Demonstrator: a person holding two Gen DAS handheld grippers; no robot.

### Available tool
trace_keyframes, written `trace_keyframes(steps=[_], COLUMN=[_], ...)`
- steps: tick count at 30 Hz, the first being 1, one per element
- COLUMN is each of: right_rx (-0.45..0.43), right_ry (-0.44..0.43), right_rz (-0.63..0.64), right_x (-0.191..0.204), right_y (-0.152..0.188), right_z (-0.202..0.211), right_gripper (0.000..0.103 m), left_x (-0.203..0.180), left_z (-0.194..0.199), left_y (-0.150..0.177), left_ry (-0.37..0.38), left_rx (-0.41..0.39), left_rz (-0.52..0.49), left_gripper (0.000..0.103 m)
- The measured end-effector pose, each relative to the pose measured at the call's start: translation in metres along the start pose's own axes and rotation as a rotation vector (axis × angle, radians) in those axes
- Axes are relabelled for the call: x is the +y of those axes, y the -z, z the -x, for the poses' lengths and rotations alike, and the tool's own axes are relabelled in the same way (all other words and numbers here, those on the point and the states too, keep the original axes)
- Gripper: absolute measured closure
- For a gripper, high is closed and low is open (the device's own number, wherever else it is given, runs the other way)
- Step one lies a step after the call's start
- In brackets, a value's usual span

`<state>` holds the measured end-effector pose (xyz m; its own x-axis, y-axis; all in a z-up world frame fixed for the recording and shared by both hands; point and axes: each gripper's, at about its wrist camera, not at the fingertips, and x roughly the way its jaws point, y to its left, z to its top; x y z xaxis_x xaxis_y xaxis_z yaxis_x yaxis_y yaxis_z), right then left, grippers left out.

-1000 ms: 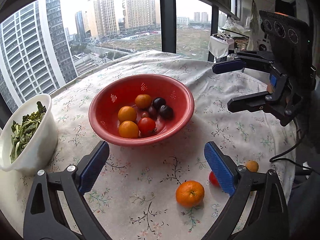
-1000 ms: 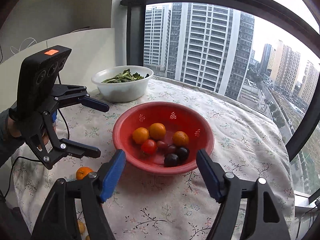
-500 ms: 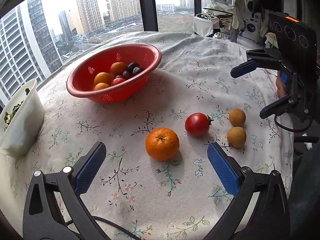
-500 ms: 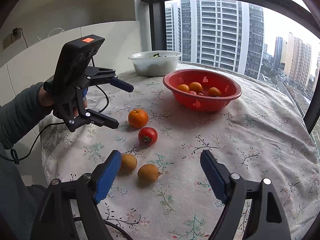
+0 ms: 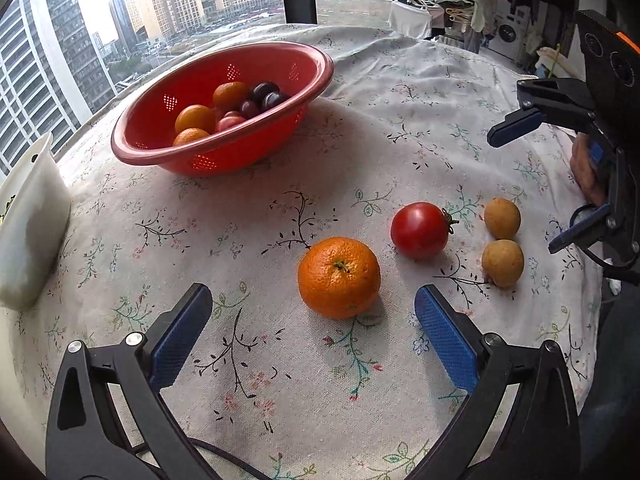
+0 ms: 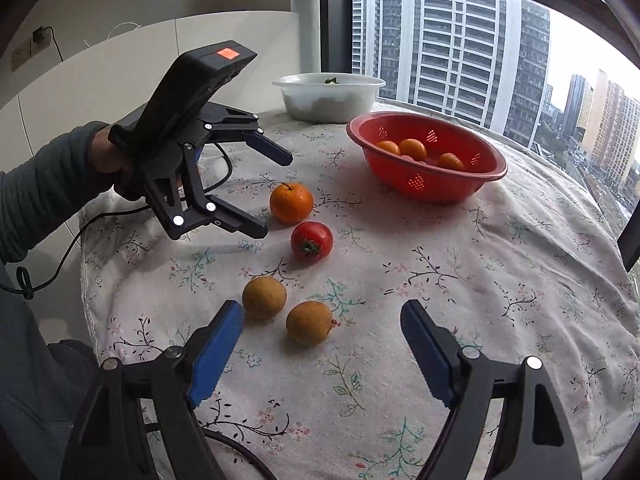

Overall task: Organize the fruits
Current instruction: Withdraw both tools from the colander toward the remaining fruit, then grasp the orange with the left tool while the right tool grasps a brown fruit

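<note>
Both grippers have dropped nearer the floral cloth (image 5: 248,240) — left gripper (image 5: 312,320) gapes before the dimpled mandarin (image 5: 339,277), right gripper (image 6: 322,342) wide around a round tan fruit (image 6: 309,322).

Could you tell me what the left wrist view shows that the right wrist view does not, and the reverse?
Only the left wrist view shows the dark plums in the red colander and the laundry area by the window. Only the right wrist view shows the person's sleeve and the wall socket. Both show the orange, the tomato, two brown fruits and the white bowl.
</note>
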<state>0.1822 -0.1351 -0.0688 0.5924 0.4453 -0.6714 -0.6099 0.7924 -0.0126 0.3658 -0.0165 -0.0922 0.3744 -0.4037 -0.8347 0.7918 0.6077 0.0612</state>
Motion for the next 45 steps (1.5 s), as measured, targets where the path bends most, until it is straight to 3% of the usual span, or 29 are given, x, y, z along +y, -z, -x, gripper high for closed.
trace_keyframes(steps=[5,7,8,10,12,15,27,29,37,45], right_rx=[0.010,0.014,0.021,0.037,0.043,0.051,0.107,0.113,0.120,0.117], right_ry=[0.016,0.006,0.001,-0.004,-0.014,-0.021,-0.032,-0.033,-0.043,-0.044], right_rz=[0.023,0.023,0.023,0.025,0.027,0.044,0.074,0.080,0.095,0.082], right_x=[0.001,-0.001,-0.001,-0.002,-0.003,-0.001,0.002,0.003,0.006,0.008], right_y=[-0.002,-0.002,-0.002,-0.001,-0.002,-0.002,-0.002,-0.001,-0.002,-0.001], right_z=[-0.002,-0.003,-0.005,-0.008,-0.011,-0.013,-0.025,-0.026,-0.029,-0.026], right_gripper=[0.022,0.027,0.030,0.033,0.034,0.036,0.054,0.057,0.069,0.071], left_x=[-0.005,-0.005,-0.004,-0.001,0.000,0.000,-0.004,-0.006,-0.010,-0.016], left_z=[-0.005,-0.006,-0.007,-0.008,-0.008,-0.007,-0.005,-0.003,-0.001,0.004], left_y=[-0.005,-0.006,-0.006,-0.007,-0.008,-0.010,-0.006,-0.006,-0.003,-0.002], left_ry=[0.025,0.038,0.042,0.058,0.074,0.076,0.074,0.072,0.041,-0.015], left_rx=[0.008,0.011,0.016,0.012,0.006,-0.003,-0.009,-0.017,-0.031,-0.039], left_rz=[-0.042,-0.043,-0.038,-0.024,-0.018,-0.012,-0.017,-0.023,-0.014,-0.002], left_gripper=[0.001,0.009,0.019,0.026,0.042,0.056,0.057,0.065,0.066,0.066])
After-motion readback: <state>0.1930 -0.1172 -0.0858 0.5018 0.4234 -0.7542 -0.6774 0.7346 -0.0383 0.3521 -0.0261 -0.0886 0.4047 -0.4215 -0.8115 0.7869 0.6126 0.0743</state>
